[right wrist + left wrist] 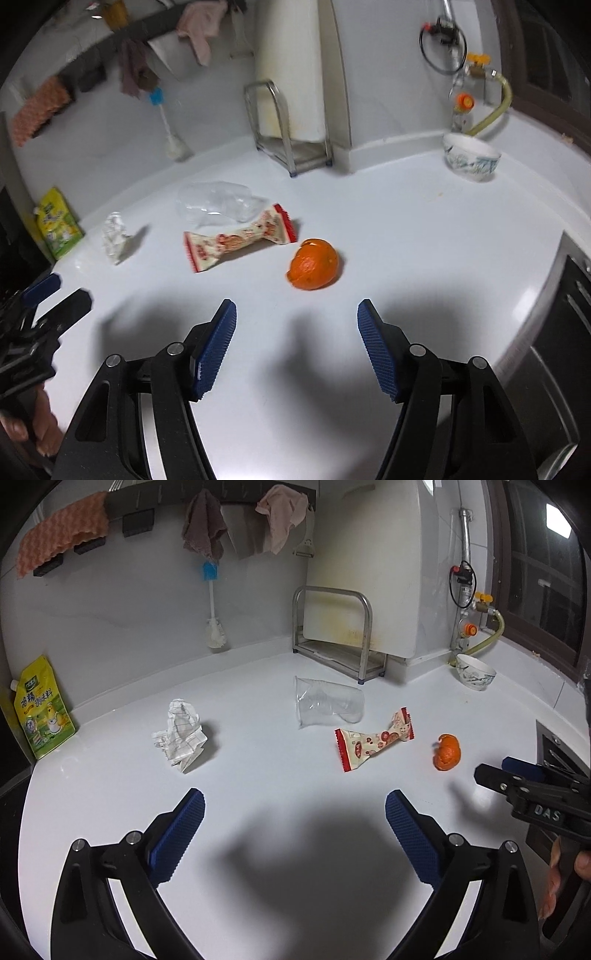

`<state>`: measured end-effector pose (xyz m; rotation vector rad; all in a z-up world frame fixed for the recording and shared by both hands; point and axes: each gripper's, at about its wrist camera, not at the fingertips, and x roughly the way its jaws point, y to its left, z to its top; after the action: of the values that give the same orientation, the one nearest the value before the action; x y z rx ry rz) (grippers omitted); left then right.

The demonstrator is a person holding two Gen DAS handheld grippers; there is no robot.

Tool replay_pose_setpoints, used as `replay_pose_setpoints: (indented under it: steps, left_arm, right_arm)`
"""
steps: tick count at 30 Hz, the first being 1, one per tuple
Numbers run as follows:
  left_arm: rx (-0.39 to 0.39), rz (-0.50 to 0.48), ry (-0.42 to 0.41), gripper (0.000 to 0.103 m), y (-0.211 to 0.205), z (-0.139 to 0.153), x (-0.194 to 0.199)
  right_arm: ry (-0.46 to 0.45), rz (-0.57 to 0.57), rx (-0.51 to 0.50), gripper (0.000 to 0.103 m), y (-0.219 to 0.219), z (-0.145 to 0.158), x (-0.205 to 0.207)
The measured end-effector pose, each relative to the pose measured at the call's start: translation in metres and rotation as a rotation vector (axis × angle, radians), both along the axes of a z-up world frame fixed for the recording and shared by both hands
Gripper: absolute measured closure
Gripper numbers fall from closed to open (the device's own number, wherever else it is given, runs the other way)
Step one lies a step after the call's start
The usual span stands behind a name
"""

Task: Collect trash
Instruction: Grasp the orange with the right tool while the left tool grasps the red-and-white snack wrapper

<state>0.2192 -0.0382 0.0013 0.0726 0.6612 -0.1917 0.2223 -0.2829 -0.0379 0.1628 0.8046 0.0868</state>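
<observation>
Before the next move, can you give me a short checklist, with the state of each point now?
1. Right tongs empty, open: ok.
2. Left tongs empty, wide open: ok.
3. Orange peel ahead of right tongs, nothing between: ok.
4. Snack wrapper apart from peel: ok.
5. Crumpled paper free ahead of left tongs: ok.
6. Trash bin location: cannot tell, none in view.

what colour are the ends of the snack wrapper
Red, saw-toothed ends on the snack wrapper, with a cream printed middle; clearest in the left wrist view.
</observation>
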Motion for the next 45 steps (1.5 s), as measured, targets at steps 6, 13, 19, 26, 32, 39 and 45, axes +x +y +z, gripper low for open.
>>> replay_pose_setpoints:
  steps: [6, 13, 19, 26, 32, 39, 45]
  left_arm:
    - [-0.034, 0.018, 0.046, 0.006, -0.002, -0.013, 0.024]
    - [-0.035, 0.024, 0.055, 0.006, -0.009, -0.017, 0.037]
    - [-0.022, 0.018, 0.061, 0.006, -0.018, -0.019, 0.047]
    - [-0.011, -0.024, 0.069, 0.006, -0.034, -0.024, 0.058]
    - [-0.006, -0.167, 0.045, 0.006, -0.051, -0.027, 0.066]
    - [0.021, -0.262, 0.064, 0.006, -0.064, -0.031, 0.091]
    - [0.103, -0.314, 0.061, 0.006, -0.078, -0.039, 0.104]
  right_arm:
    - [0.047, -0.019, -0.032, 0.038, 0.003, -0.017, 0.035]
    - [0.084, -0.031, -0.089, 0.038, 0.011, -0.029, 0.057]
    - [0.096, -0.04, -0.076, 0.068, 0.006, -0.031, 0.067]
    - [0.08, -0.03, -0.013, 0.086, -0.01, -0.021, 0.056]
    - [0.062, -0.025, 0.077, 0.086, -0.037, -0.01, 0.022]
    - [0.056, 0.001, 0.182, 0.086, -0.056, -0.001, -0.019]
    - [0.053, 0.064, 0.287, 0.086, -0.052, 0.01, -0.045]
